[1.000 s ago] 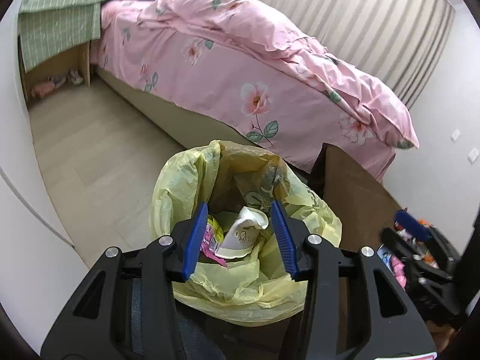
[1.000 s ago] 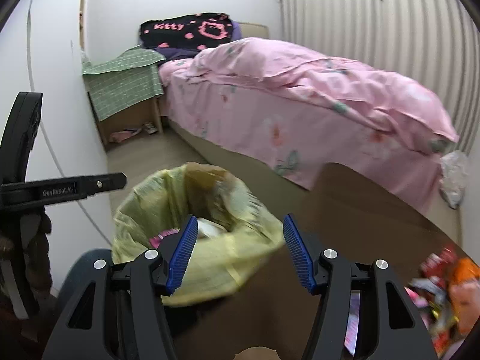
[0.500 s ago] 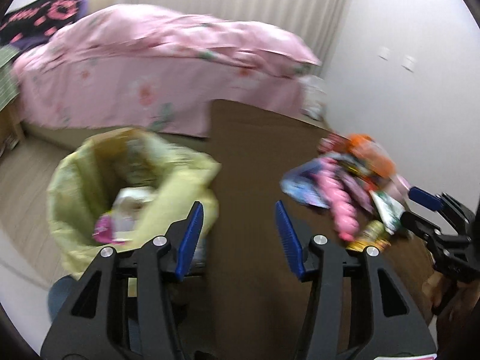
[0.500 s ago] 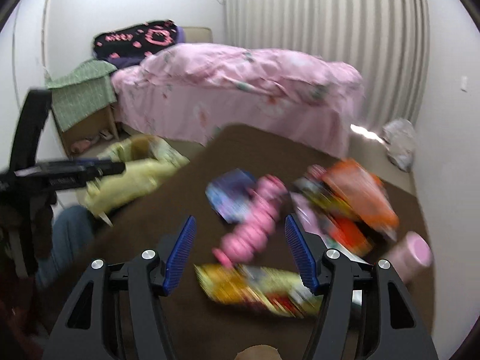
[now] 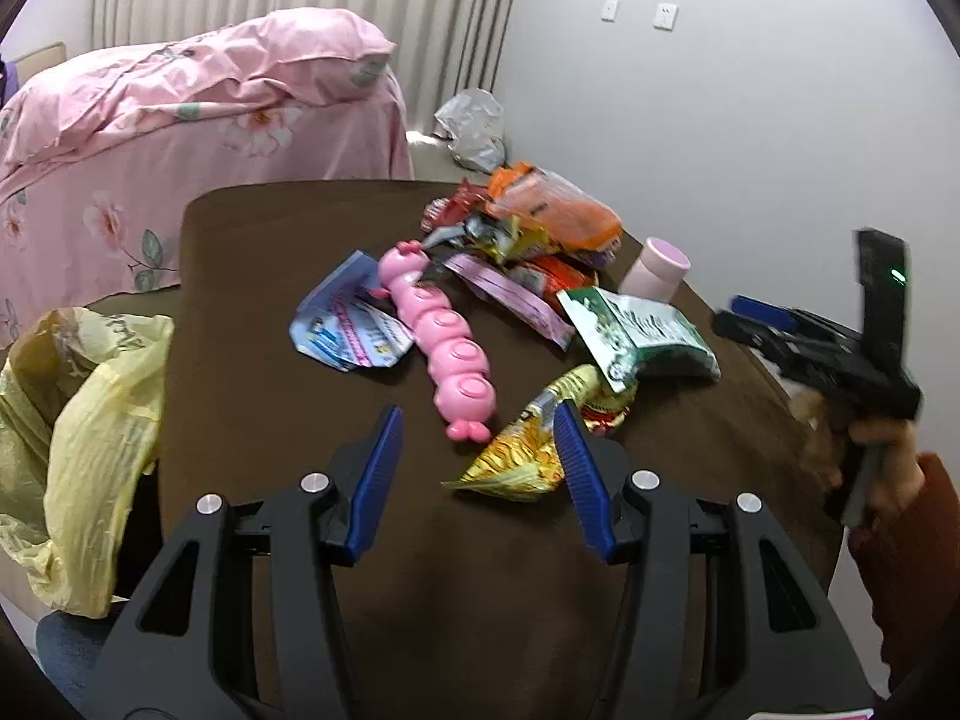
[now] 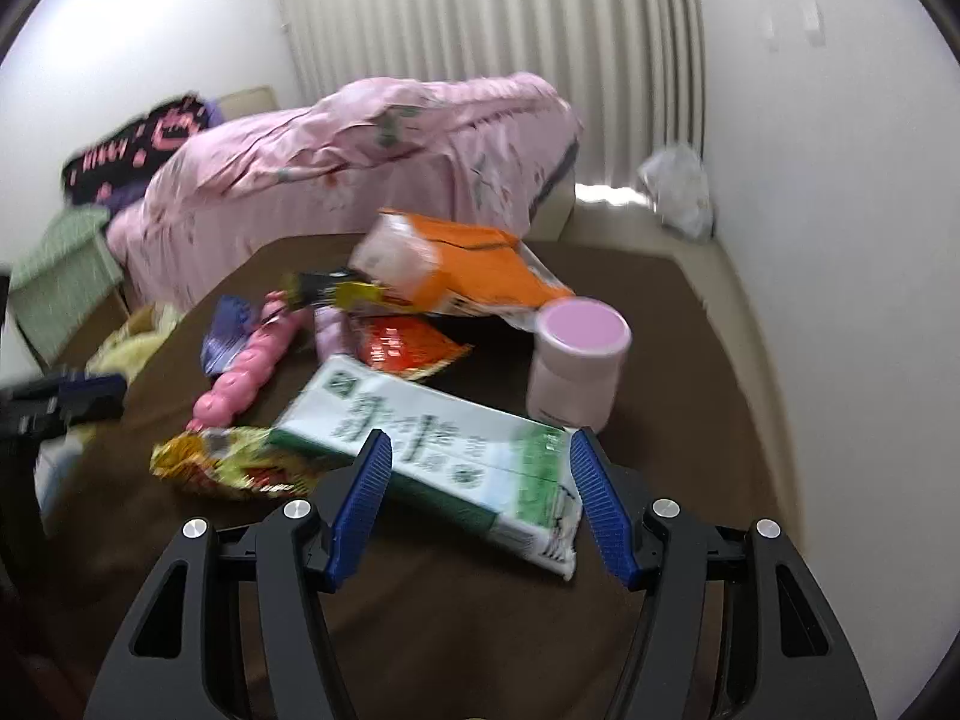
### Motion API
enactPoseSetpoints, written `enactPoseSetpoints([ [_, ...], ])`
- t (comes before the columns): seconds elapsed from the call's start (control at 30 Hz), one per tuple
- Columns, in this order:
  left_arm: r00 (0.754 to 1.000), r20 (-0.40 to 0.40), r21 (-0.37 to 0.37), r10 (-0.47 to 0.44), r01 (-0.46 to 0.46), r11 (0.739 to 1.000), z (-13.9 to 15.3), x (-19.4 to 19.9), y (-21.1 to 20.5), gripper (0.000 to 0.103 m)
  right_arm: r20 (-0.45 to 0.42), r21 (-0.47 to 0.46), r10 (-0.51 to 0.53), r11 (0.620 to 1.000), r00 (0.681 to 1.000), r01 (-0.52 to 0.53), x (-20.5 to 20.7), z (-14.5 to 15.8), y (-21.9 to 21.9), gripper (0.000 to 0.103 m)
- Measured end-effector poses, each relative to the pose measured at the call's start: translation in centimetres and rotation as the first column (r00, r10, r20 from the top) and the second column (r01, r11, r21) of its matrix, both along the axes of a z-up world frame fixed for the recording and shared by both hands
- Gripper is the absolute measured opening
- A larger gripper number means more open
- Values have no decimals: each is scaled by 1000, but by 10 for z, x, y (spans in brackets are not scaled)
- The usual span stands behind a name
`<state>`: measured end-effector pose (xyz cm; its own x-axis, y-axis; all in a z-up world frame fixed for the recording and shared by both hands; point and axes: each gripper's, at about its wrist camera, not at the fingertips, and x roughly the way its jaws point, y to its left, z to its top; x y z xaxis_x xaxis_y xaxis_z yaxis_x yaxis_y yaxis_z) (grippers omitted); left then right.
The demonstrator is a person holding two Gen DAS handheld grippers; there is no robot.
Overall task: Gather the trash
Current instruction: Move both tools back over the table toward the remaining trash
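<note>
The carton (image 6: pixel 444 456), lower centre, looks light and crushable (likely empty); grip across its narrow sides. Right gripper (image 6: pixel 480 501) stands wide, empty.

The right-wrist view is smeared by motion: the print on the green-and-white carton (image 6: pixel 444 450) is unreadable, and the yellow wrapper (image 6: pixel 234 462) at eight o'clock is a blur. The yellow trash bag (image 5: pixel 78 450) is cut by the left-wrist view's nine o'clock edge. Wrappers beneath the orange packet (image 5: pixel 552 210) overlap, their shapes unclear.
</note>
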<state>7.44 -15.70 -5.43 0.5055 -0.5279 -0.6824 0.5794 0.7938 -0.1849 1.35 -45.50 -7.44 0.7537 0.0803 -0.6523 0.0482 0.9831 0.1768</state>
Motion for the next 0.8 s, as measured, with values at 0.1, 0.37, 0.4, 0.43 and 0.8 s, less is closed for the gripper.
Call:
enactPoseSetpoints([
  [0.1,1000,-5,17,8,-8,1000,-3,1,-1,50,-78,106,-10,994,997,18,14,-20,-8,57],
  [0.37,994,-58,-15,94,-95,995,-10,15,19,50,-69,143,229,965,971,-218,-6,-13,61,57],
  [0.4,993,-62,-18,101,-102,995,-11,16,21,50,-76,146,266,956,961,-253,-9,-12,71,57],
  [0.43,992,-65,-20,108,-109,994,-12,16,24,50,-84,134,308,946,948,-296,-12,-10,82,57],
  [0.8,998,-18,-56,68,-69,996,6,10,40,50,-49,-67,253,964,966,-256,-35,15,99,57],
])
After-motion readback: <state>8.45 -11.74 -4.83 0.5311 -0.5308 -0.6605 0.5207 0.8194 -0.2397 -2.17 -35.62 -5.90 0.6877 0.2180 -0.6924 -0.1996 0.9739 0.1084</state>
